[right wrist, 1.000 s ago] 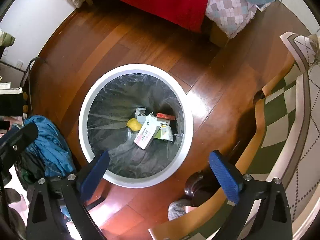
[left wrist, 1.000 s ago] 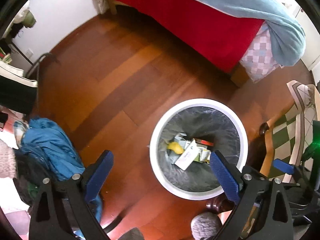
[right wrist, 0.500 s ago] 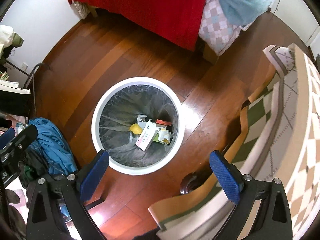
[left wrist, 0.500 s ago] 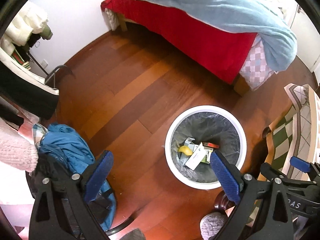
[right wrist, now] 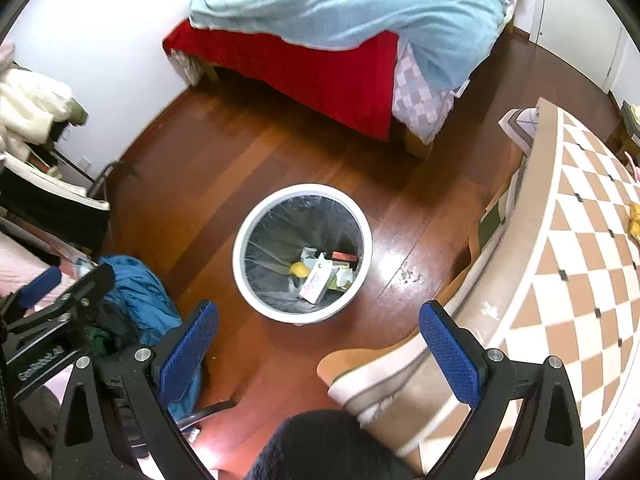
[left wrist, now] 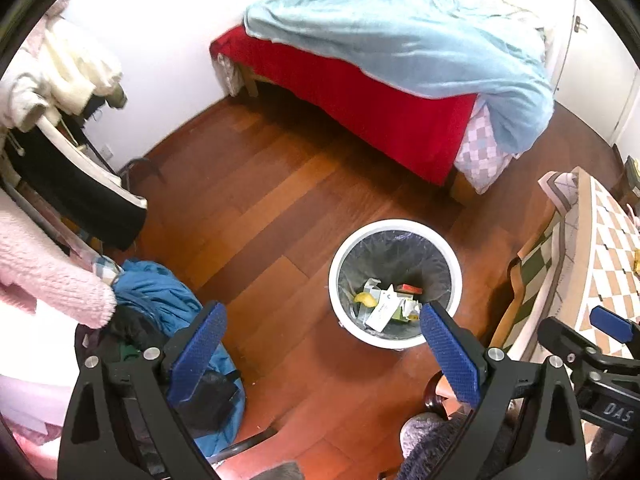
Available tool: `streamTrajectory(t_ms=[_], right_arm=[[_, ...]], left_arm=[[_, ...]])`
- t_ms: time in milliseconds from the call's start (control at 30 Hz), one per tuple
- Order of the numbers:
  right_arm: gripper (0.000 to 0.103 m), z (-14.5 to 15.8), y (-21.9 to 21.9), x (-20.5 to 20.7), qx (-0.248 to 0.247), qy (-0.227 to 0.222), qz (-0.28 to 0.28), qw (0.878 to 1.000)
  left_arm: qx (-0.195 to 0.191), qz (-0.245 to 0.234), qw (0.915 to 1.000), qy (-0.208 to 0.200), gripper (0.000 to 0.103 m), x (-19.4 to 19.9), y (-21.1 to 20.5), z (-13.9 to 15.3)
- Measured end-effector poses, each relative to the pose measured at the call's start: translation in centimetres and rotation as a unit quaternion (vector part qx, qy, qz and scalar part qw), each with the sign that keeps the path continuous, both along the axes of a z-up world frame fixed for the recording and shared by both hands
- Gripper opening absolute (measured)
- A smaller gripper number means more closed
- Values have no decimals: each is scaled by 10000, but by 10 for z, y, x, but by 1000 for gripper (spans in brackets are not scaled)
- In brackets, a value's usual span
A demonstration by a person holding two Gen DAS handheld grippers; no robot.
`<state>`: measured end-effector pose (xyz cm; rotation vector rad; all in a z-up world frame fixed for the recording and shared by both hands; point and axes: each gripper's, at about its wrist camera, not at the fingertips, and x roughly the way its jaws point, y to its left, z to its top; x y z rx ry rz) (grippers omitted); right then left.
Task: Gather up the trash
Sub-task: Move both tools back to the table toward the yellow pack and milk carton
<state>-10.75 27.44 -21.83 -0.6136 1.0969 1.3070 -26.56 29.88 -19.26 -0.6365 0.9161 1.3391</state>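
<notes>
Trash lies loose in lined bin on floor: cartons, wrappers, peel. Likely light, crushable; pinch carton by an edge. Left gripper and right gripper both spread wide, empty, high above bin.

Red-skirted bed, blue jacket, checkered tablecloth
</notes>
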Motion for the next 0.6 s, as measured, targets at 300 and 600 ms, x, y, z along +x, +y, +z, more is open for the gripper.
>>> streamTrajectory(t_ms=[300, 600], right_arm=[[101, 47, -80, 56, 535, 369, -546, 9964], [102, 47, -188, 229, 354, 183, -2222, 9742]], left_arm=[[329, -348, 9988, 57, 99, 49, -46, 31], [-11, -1575, 9875, -105, 99, 224, -89, 7]])
